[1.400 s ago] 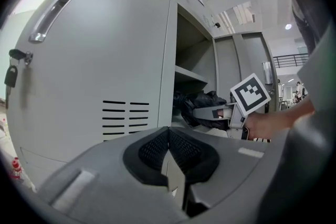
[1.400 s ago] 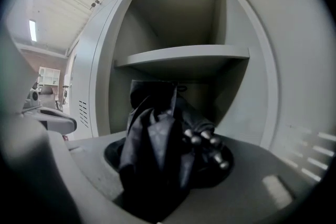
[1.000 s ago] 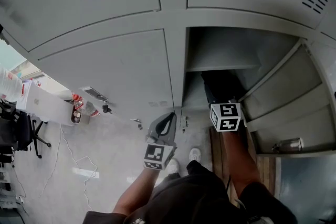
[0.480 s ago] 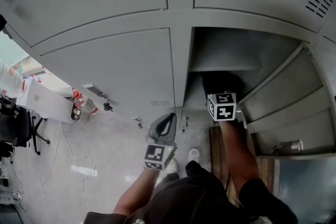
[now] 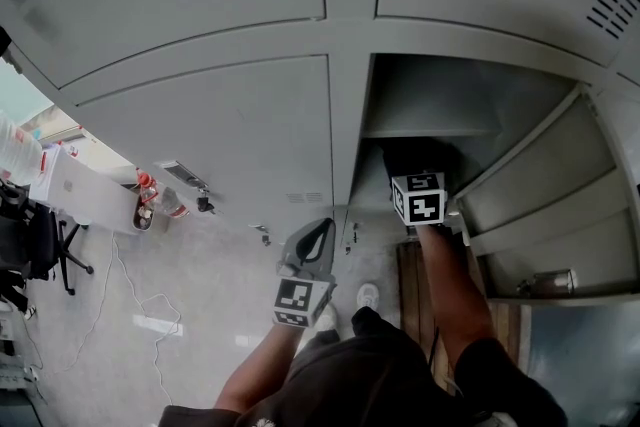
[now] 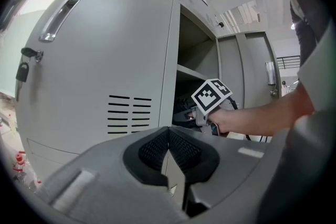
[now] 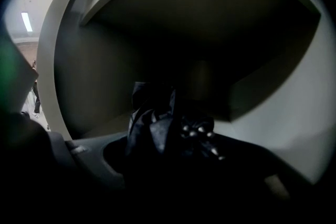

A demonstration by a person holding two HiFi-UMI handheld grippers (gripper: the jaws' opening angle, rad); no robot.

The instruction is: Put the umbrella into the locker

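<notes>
Two claws are in view. The right claw (image 7: 173,159) reaches into the open locker (image 5: 430,90) compartment, its jaws pinching the black folded umbrella (image 7: 153,126), whose fabric bunches just ahead of its tips, inside the compartment. The left claw (image 6: 169,134), its jaws pressed together and empty, hangs outside to the right claw's left, facing a closed door (image 6: 105,60).

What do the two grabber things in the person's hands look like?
The left gripper is smooth grey plastic with black ribbed pads. The right gripper looks grey too. The left one carries a white cube printed with black square markers, and the right one has a matching cube. The person wears a dark short-sleeved top.
</notes>
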